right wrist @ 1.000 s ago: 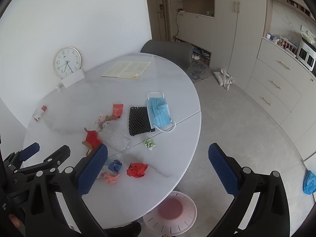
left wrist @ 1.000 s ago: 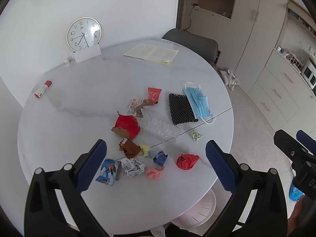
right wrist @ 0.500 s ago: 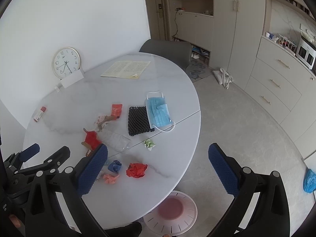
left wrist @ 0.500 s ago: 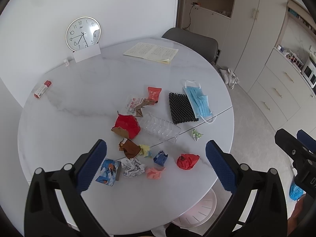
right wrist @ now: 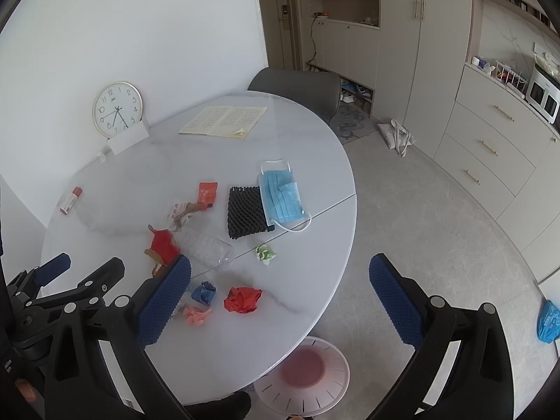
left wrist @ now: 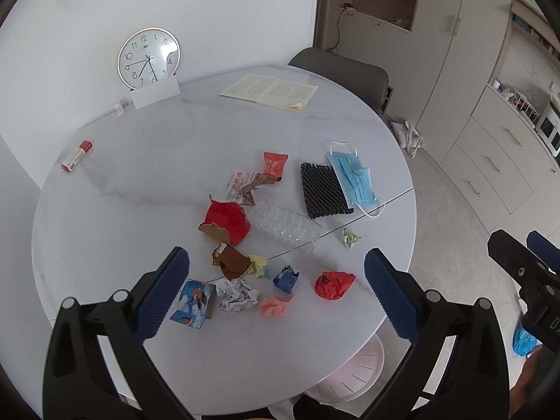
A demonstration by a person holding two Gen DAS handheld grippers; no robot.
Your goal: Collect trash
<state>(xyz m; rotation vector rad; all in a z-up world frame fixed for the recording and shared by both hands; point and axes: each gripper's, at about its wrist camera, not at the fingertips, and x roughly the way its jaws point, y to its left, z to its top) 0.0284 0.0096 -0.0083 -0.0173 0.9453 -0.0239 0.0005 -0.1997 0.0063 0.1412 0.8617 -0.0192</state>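
Under the table's (right wrist: 315, 161) near edge stands a pink bin (right wrist: 304, 374).

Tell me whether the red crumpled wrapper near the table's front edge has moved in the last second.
No. In the left wrist view the red crumpled wrapper keeps its place beside the blue wad, below the table seam.

Left black plastic two-finger gripper (left wrist: 276, 285): angular arms, silver round screws, blue dimpled rubber pads (left wrist: 161, 297). Right black plastic two-finger gripper (right wrist: 280, 295) identical; white lettering on its body, bit of reddish skin beneath
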